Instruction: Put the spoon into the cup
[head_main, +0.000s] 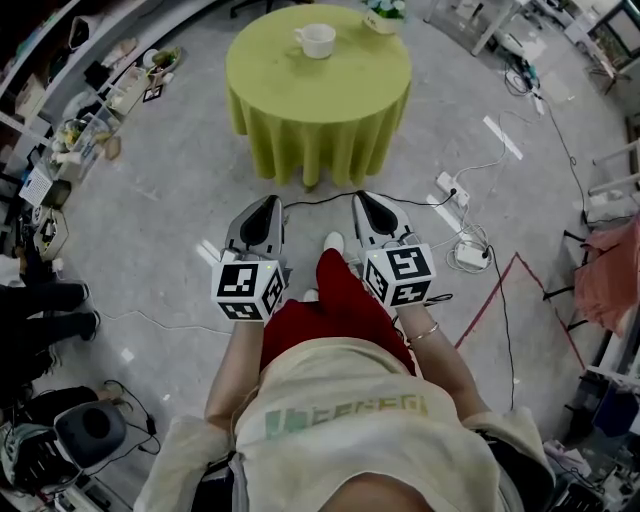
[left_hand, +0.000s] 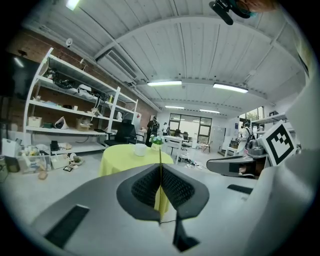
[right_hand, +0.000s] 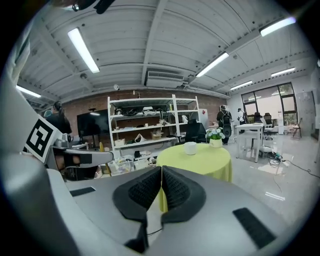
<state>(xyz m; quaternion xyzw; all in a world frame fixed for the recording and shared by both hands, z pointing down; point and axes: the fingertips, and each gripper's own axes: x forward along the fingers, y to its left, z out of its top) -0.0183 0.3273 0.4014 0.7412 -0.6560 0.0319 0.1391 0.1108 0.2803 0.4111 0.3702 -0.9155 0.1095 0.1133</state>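
A white cup (head_main: 316, 40) stands on a round table (head_main: 300, 100) draped in a yellow-green cloth, a few steps ahead of me. No spoon shows in any view. My left gripper (head_main: 270, 204) and right gripper (head_main: 362, 198) are held side by side at waist height, well short of the table, both shut and empty. In the left gripper view the left gripper (left_hand: 160, 172) points at the table (left_hand: 117, 156) and the cup (left_hand: 140, 149). From the right gripper view the right gripper (right_hand: 161, 175) faces the cup (right_hand: 190, 148) on the table (right_hand: 212, 160).
A small potted plant (head_main: 383, 15) stands at the table's far edge. Shelving with clutter (head_main: 60, 130) lines the left wall. Cables and a power strip (head_main: 452, 190) lie on the floor to the right. A black chair (head_main: 92, 430) is at my lower left.
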